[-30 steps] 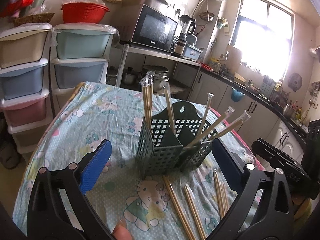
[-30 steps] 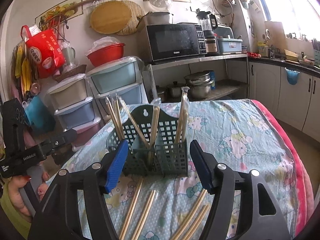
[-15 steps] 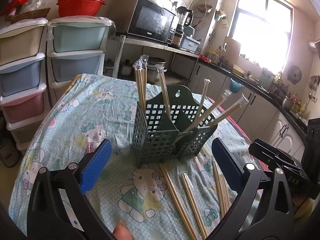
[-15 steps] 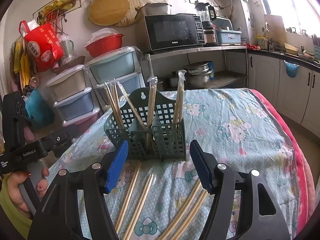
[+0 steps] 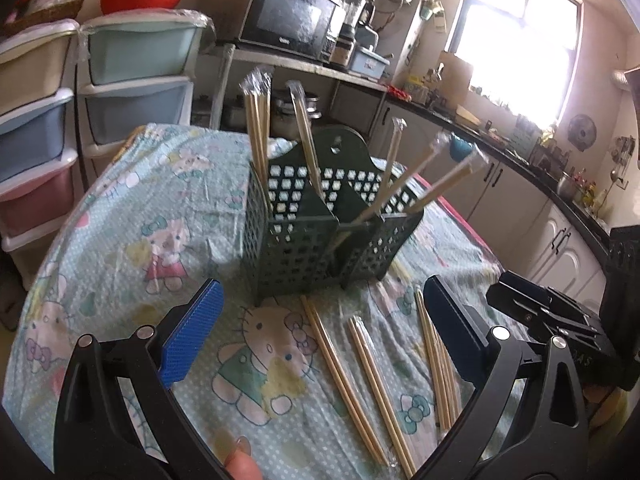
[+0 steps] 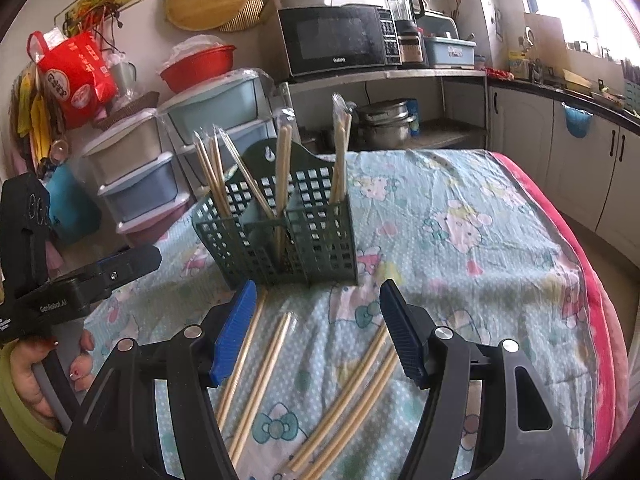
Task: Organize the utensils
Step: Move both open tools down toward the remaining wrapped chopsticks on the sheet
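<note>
A dark green perforated utensil holder [image 5: 320,232] stands on the table with several plastic-wrapped chopstick pairs [image 5: 258,128] upright or leaning in its compartments; it also shows in the right wrist view [image 6: 280,232]. More wrapped chopstick pairs [image 5: 368,368] lie flat on the cloth in front of it, also seen in the right wrist view [image 6: 344,392]. My left gripper [image 5: 320,340] is open and empty above the loose pairs. My right gripper [image 6: 316,332] is open and empty just in front of the holder.
The table carries a light blue cartoon-cat tablecloth [image 5: 132,240] with a red edge [image 6: 592,280] on the right. Stacked plastic drawers [image 5: 132,80] and a microwave shelf [image 6: 340,40] stand beyond the table. Kitchen cabinets [image 5: 520,208] run along the right.
Both grippers have tilted downward and moved closer to the table, so the holder and the loose chopsticks appear larger and lower. Both stay open.
</note>
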A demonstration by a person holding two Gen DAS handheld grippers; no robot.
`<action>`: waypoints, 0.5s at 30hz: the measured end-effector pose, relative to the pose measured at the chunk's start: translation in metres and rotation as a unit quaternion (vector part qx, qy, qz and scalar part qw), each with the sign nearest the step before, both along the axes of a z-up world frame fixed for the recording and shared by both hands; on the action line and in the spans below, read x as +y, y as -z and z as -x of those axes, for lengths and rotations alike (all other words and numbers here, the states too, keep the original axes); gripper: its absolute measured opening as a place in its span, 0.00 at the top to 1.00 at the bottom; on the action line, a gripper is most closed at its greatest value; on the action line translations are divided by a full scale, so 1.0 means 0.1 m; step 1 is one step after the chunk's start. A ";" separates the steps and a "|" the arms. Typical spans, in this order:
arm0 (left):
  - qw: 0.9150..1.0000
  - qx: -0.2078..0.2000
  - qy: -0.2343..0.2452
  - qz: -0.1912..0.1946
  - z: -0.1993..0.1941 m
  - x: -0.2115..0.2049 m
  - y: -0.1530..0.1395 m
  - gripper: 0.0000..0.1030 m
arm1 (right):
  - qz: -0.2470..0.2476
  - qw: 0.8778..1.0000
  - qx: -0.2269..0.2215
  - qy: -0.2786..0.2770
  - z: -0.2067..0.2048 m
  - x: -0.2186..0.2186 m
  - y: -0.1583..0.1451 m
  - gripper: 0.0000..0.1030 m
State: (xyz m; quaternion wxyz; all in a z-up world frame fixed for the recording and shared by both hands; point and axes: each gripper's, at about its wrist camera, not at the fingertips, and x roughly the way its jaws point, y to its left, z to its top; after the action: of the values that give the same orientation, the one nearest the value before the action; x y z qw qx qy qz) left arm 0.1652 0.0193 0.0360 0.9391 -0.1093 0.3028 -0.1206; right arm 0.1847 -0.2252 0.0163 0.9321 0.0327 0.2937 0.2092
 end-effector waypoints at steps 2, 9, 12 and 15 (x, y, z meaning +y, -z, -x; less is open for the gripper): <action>1.000 0.008 0.005 0.001 -0.02 -0.02 0.05 0.10 | 0.004 1.000 0.006 0.000 -0.01 0.00 0.03 0.40; 0.999 0.034 0.024 -0.008 -0.07 -0.16 0.22 0.10 | 0.005 1.000 0.028 0.005 -0.08 -0.05 0.14 0.40; 0.998 0.054 0.040 -0.006 -0.11 -0.22 0.32 0.16 | 0.003 0.999 0.042 0.011 -0.12 -0.09 0.21 0.40; 0.996 0.071 0.046 -0.007 -0.17 -0.26 0.42 0.25 | 0.002 0.998 0.055 0.017 -0.18 -0.12 0.26 0.40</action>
State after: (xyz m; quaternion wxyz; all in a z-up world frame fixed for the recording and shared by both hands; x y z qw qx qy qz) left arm 0.1823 -0.0064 -0.0063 0.9092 -0.0965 0.3746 -0.1537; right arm 0.2026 -0.2372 -0.0099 0.9181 0.0469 0.3442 0.1910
